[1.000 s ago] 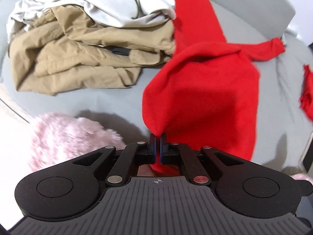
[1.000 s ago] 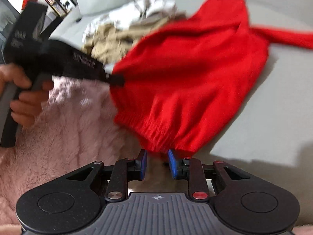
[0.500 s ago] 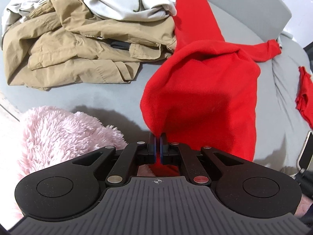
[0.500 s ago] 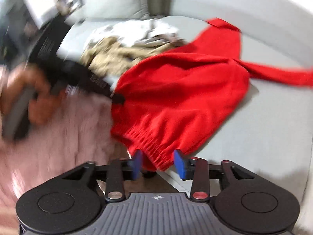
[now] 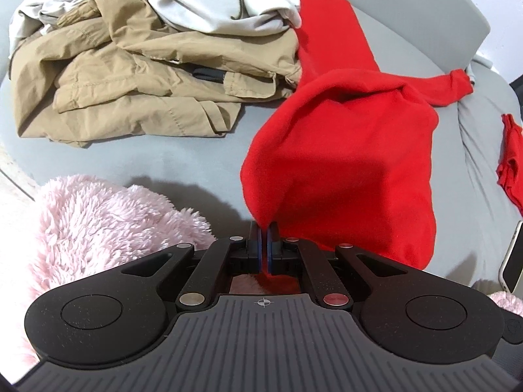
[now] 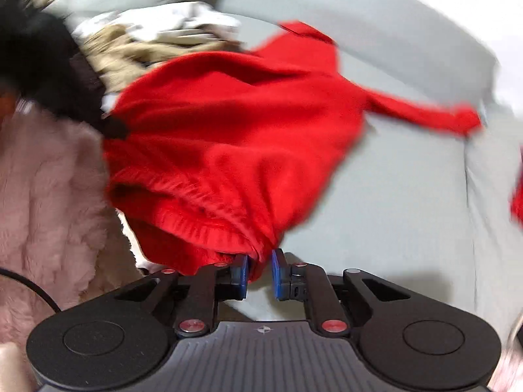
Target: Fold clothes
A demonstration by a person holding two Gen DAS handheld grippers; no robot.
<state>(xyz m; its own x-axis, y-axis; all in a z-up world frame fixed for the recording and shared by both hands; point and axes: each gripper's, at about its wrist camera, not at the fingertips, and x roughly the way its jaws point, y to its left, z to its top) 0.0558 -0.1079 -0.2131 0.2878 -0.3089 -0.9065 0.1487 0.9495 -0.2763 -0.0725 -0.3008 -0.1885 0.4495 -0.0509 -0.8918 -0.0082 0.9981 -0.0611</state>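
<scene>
Since a moment ago, the right gripper (image 6: 260, 269) has swung toward the lower right corner of the red sweater (image 6: 228, 150), and its jaws, spread wide before, are closing around the bunched ribbed hem, which sits between the blue pads. Whether the pads already press the cloth is hard to tell in the blurred right wrist view; a gap shows beside one pad.

Across the hem, the left gripper (image 5: 264, 245) has kept still, its jaws pressed together and pinching the sweater's other lower corner. In the left wrist view the sweater hangs up from that pinch near the bottom centre and spreads toward the upper right, one sleeve trailing to the right edge, another reaching the top of the frame. Holding both hem corners is probably meant to lift and spread the garment flat for folding.

It lies on a grey sofa (image 5: 183, 163). At the upper left sits a heap of tan clothes (image 5: 137, 91) with a pale grey garment (image 5: 209, 3) on top, touching the sweater's upper sleeve. A pink fluffy blanket (image 5: 91, 222) fills the lower left. A second red piece (image 5: 511, 160) lies apart at the right edge.
</scene>
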